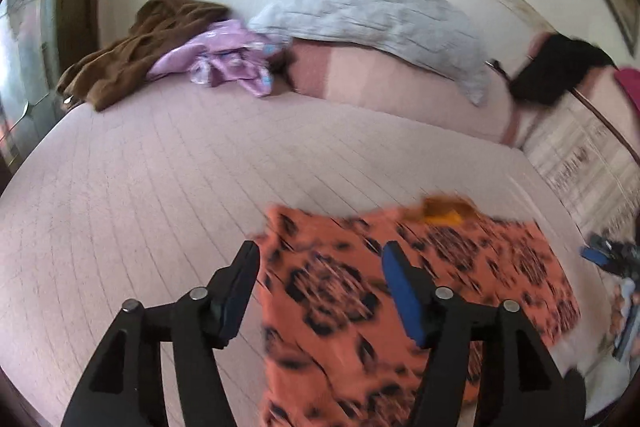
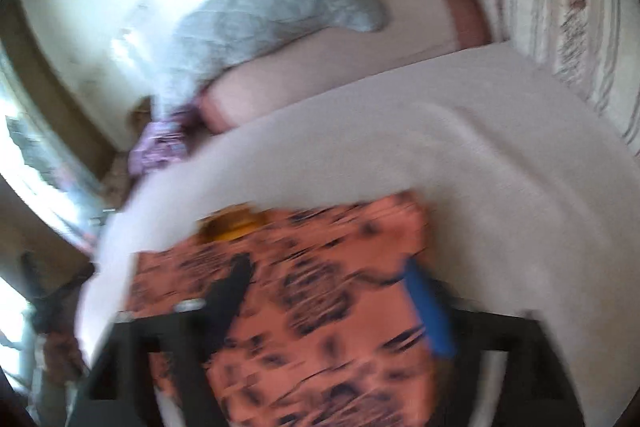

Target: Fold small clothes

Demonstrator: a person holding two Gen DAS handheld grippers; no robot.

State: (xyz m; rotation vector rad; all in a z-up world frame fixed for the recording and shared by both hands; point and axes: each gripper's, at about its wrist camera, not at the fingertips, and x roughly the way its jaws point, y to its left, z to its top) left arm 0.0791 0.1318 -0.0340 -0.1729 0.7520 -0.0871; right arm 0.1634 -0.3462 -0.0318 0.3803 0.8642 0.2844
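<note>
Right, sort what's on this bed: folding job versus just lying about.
Job: orange black-patterned garment, left tool and right tool, both open above it.

Lying about: brown cloth, purple garment, grey pillow, black cloth.

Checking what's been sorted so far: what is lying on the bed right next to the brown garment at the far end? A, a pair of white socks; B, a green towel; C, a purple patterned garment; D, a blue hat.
C: in the left wrist view, a purple patterned garment lies crumpled against the brown garment on the bed.
</note>
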